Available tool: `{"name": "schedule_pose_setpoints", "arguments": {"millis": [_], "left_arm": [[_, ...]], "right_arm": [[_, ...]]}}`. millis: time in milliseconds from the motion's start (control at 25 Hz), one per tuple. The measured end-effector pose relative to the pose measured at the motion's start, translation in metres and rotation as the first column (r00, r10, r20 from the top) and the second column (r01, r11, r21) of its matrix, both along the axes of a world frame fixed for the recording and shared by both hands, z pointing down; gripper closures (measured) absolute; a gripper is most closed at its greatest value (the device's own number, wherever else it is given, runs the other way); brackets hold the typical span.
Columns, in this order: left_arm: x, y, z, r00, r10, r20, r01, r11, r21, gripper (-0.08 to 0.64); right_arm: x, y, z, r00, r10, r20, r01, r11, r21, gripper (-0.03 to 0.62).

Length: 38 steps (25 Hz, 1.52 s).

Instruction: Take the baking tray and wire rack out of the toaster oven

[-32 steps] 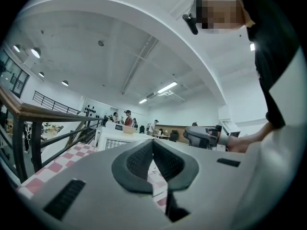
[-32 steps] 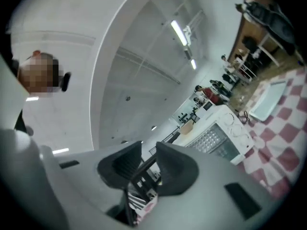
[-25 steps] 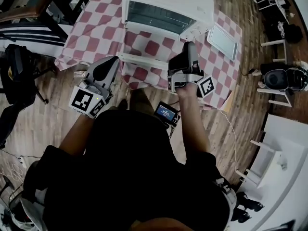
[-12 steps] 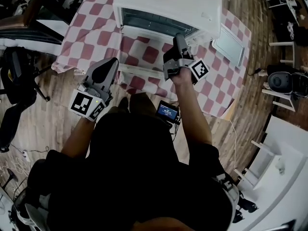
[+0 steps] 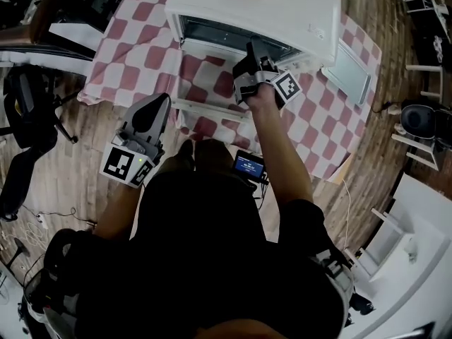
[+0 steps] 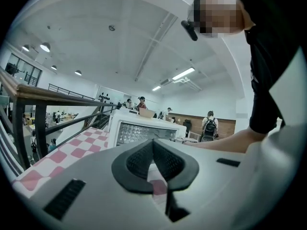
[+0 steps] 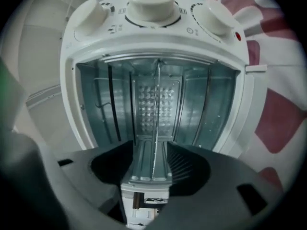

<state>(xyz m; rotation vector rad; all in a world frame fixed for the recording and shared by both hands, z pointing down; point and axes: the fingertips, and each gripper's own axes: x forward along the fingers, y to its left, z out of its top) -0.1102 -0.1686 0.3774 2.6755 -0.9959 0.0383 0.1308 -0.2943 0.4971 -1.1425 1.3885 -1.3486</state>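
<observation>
While its door (image 5: pixel 212 109) lies folded down over the checked cloth (image 5: pixel 138 27), the white toaster oven (image 5: pixel 282 6) holds the wire rack (image 7: pixel 157 104). The rack sits flat about halfway up, its long side running from wall to wall and its front edge facing the opening. The right gripper (image 7: pixel 151 146) is rolled on its side (the knobs (image 7: pixel 152 4) sit at the top of its view), so the rack shows there as a thin line in the gap between the jaws. These have just been opening and stand wide, pressing on nothing. The baking tray (image 5: pixel 351 68) lies flat and empty on the cloth just right of the oven. The left gripper (image 6: pixel 153 145) hangs near the table's front edge, pointed toward the oven, jaws clenched on nothing.
</observation>
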Motion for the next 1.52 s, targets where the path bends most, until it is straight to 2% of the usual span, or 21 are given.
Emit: {"name": "schedule_pose_setpoints", "arguments": {"millis": [360, 560, 600, 720, 800, 1160, 1520], "left_arm": [[-0.004, -0.001, 0.013, 1.0, -0.012, 0.017, 0.012, 0.999, -0.031, 0.566], [-0.003, -0.002, 0.011, 1.0, -0.008, 0.018, 0.009, 1.0, -0.023, 0.566], [-0.003, -0.002, 0.011, 1.0, -0.009, 0.016, 0.009, 1.0, -0.024, 0.566], [-0.006, -0.004, 0.011, 1.0, -0.015, 0.013, 0.015, 1.0, -0.026, 0.566], [-0.007, -0.005, 0.011, 1.0, -0.015, 0.012, 0.015, 1.0, -0.027, 0.566], [-0.011, 0.0, 0.007, 1.0, -0.014, 0.004, 0.014, 1.0, -0.016, 0.566], [-0.011, 0.017, -0.002, 1.0, 0.017, -0.014, -0.017, 1.0, -0.005, 0.566]], "right_arm": [[0.001, -0.033, 0.016, 1.0, 0.008, -0.003, -0.008, 1.0, -0.02, 0.387], [-0.001, -0.043, 0.014, 1.0, 0.005, 0.026, -0.005, 1.0, 0.009, 0.425], [-0.001, -0.043, 0.013, 1.0, 0.007, 0.03, -0.007, 1.0, 0.015, 0.443], [0.0, -0.046, 0.01, 0.999, 0.014, 0.033, -0.015, 1.0, 0.027, 0.548], [0.0, -0.048, 0.009, 0.999, 0.019, 0.034, -0.02, 0.999, 0.028, 0.583], [-0.003, -0.037, 0.008, 0.999, 0.026, 0.031, -0.027, 0.999, 0.037, 0.588], [-0.019, 0.004, 0.006, 0.999, 0.023, 0.043, -0.024, 0.999, 0.031, 0.589]]}}
